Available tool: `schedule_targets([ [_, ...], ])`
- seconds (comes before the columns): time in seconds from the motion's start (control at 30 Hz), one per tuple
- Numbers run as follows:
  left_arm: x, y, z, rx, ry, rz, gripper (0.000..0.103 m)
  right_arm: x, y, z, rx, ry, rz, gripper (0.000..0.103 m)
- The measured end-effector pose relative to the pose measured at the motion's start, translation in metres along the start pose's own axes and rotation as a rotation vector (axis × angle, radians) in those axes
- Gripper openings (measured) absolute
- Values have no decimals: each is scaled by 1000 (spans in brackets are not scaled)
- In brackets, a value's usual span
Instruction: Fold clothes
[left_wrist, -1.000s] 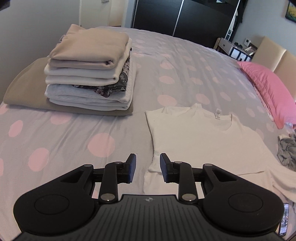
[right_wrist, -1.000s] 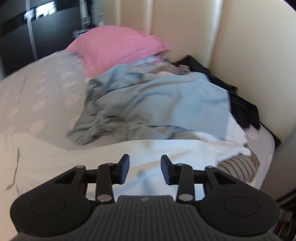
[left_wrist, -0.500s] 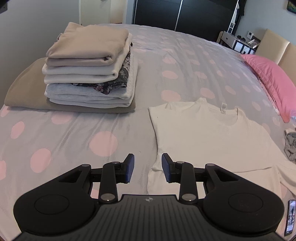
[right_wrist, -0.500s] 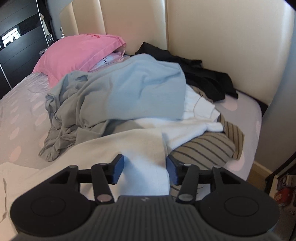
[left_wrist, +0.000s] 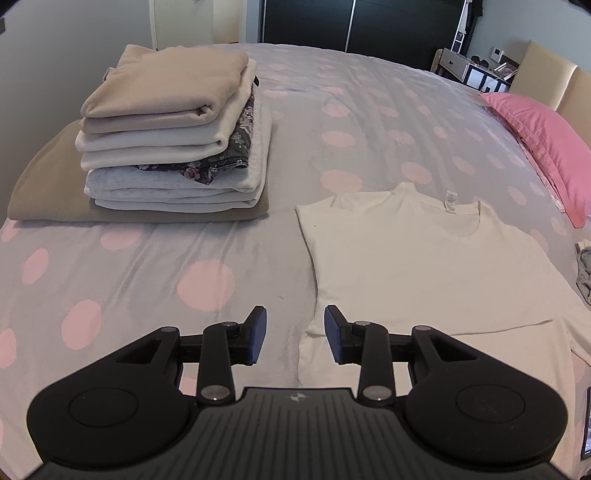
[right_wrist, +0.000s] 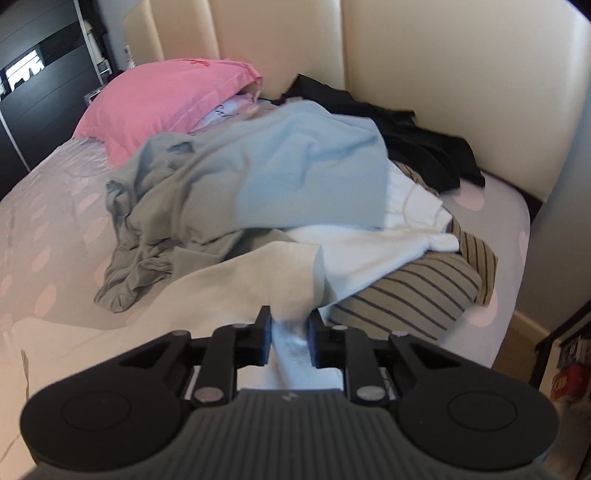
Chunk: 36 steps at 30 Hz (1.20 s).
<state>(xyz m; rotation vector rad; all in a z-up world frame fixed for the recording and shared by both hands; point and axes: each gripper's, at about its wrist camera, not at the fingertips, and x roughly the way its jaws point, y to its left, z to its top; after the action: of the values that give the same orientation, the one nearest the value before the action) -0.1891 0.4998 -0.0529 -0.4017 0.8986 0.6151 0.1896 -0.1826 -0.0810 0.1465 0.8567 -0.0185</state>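
Observation:
A white T-shirt (left_wrist: 417, 258) lies flat on the polka-dot bed, collar away from me, one side folded in. My left gripper (left_wrist: 294, 334) is open and empty, hovering over the shirt's near left edge. In the right wrist view my right gripper (right_wrist: 290, 334) is shut on the white T-shirt's sleeve (right_wrist: 284, 280), which bunches up between the pads (right_wrist: 266, 338).
A stack of folded clothes (left_wrist: 173, 136) sits at the far left on a beige blanket (left_wrist: 48, 184). A pile of unfolded clothes (right_wrist: 280, 173) lies by a pink pillow (right_wrist: 162, 99) and the cream headboard (right_wrist: 443, 66). A striped garment (right_wrist: 413, 291) lies near the bed's edge.
My right gripper has swung toward the white sleeve and closed on it. My left gripper has pulled back a little and stays open.

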Motion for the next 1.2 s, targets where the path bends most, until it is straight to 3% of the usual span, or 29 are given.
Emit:
schedule_targets([
  [0.13, -1, -4, -2, 20, -3, -6, 38, -26, 39, -3, -128, -47, 32, 17],
  [0.23, -1, -6, -2, 31, -1, -9, 39, -40, 74, -13, -218, -47, 133, 16],
  [0.47, 1, -13, -2, 41, 8, -14, 39, -53, 173, -49, -338, 123, 458, 14],
  [0.73, 6, -24, -4, 72, 27, -37, 38, -82, 281, -113, -484, 269, 731, 13],
  [0.8, 9, -28, -6, 84, 36, -45, 39, -82, 308, -135, -508, 330, 795, 2],
  [0.83, 10, -30, -8, 90, 44, -52, 39, -82, 320, -147, -520, 360, 821, 2],
  [0.9, 13, -37, -11, 104, 64, -69, 39, -83, 344, -171, -565, 403, 845, 2],
  [1.07, 16, -53, -21, 159, 92, -114, 39, -78, 374, -207, -728, 403, 804, 4],
  [1.13, 17, -59, -24, 183, 105, -129, 39, -74, 374, -209, -778, 372, 771, 8],
  [1.2, 17, -62, -25, 199, 110, -132, 39, -64, 366, -204, -818, 324, 715, 20],
])
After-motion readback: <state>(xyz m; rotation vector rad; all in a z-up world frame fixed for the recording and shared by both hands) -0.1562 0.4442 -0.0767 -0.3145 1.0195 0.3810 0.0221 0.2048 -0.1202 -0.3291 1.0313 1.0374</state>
